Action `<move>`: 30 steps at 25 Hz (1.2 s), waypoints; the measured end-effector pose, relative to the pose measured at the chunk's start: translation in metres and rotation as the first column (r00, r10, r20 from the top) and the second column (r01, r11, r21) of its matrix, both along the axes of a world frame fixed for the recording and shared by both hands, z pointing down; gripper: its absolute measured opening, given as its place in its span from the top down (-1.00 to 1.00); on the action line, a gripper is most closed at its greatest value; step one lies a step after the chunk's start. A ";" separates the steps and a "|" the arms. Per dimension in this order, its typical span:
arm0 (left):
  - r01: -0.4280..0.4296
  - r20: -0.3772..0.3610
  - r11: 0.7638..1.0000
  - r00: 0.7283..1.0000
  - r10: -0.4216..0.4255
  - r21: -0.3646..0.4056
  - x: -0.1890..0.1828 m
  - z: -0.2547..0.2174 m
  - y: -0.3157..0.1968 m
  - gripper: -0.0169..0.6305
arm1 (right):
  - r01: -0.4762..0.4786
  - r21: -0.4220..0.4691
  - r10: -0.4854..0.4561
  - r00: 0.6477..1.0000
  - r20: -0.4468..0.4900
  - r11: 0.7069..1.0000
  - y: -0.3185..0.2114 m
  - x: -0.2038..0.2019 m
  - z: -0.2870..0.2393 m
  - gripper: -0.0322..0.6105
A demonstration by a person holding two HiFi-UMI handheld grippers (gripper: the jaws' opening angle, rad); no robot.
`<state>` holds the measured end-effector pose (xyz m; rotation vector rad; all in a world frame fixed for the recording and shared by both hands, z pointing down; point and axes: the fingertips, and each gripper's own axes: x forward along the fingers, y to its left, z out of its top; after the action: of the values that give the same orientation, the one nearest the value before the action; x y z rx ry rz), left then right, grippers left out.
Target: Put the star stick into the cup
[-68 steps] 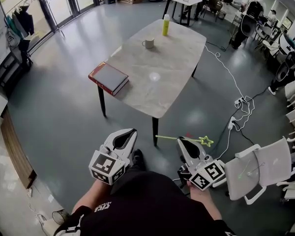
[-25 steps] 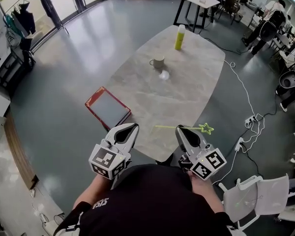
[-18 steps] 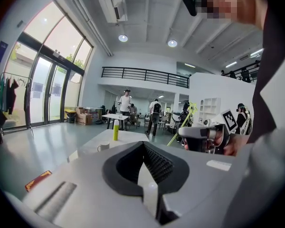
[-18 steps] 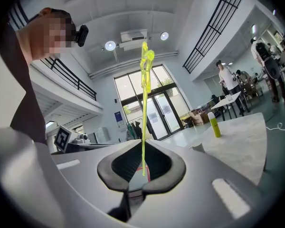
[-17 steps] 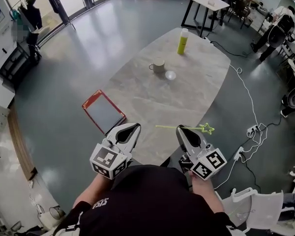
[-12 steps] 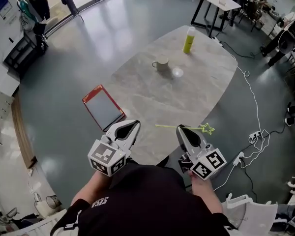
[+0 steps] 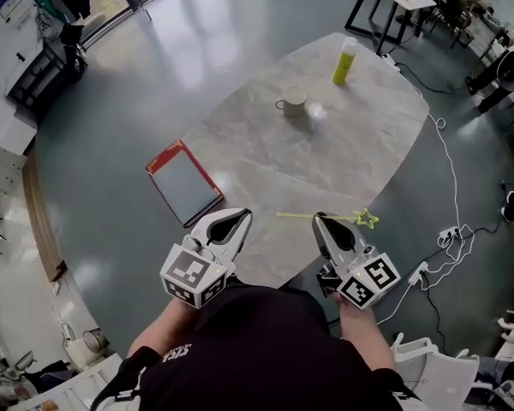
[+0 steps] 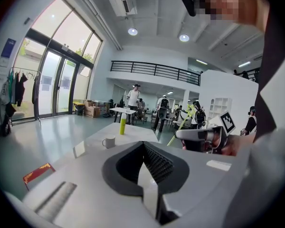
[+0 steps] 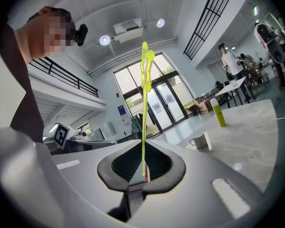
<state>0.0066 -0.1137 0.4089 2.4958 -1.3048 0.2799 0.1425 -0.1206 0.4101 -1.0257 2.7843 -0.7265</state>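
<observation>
The star stick (image 7: 360, 219) is a thin yellow-green rod with a star at its right end. My right gripper (image 7: 319, 218) is shut on it near the middle, and it lies crosswise above the table's near edge. In the right gripper view the star stick (image 9: 144, 99) stands up from the shut jaws. The grey cup (image 7: 293, 102) stands far across the marble table (image 7: 325, 161), and shows as a cup (image 9: 198, 140) ahead to the right. My left gripper (image 7: 243, 215) is shut on nothing, level with the right one. From it I see the cup (image 8: 108, 141).
A yellow bottle (image 7: 343, 61) stands beyond the cup. A red-rimmed book (image 7: 184, 182) lies at the table's left edge. White cables (image 7: 441, 229) trail on the floor to the right. People and other tables are in the background.
The table has come nearer and now lies right under both grippers. The grippers keep the same pose, with the stick still held crosswise.
</observation>
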 end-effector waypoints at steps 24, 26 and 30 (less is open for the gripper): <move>-0.087 -0.006 0.993 0.996 0.087 0.078 -0.014 0.005 -0.122 0.94 | -0.061 0.009 0.062 0.995 -0.080 0.998 -0.097 -0.032 0.004 0.81; -0.090 -0.002 0.991 0.996 0.091 0.096 -0.011 0.004 -0.136 0.94 | -0.060 0.018 0.062 0.994 -0.086 0.998 -0.112 -0.031 0.004 0.81; -0.080 0.000 0.992 0.997 0.081 0.099 -0.013 0.008 -0.162 0.94 | -0.061 0.029 0.064 0.994 -0.087 0.998 -0.141 -0.030 0.001 0.81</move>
<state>-0.0066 -0.2757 0.4168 2.6346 -1.2468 0.2337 0.1128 -0.2616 0.4112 -1.1614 2.8122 -0.6507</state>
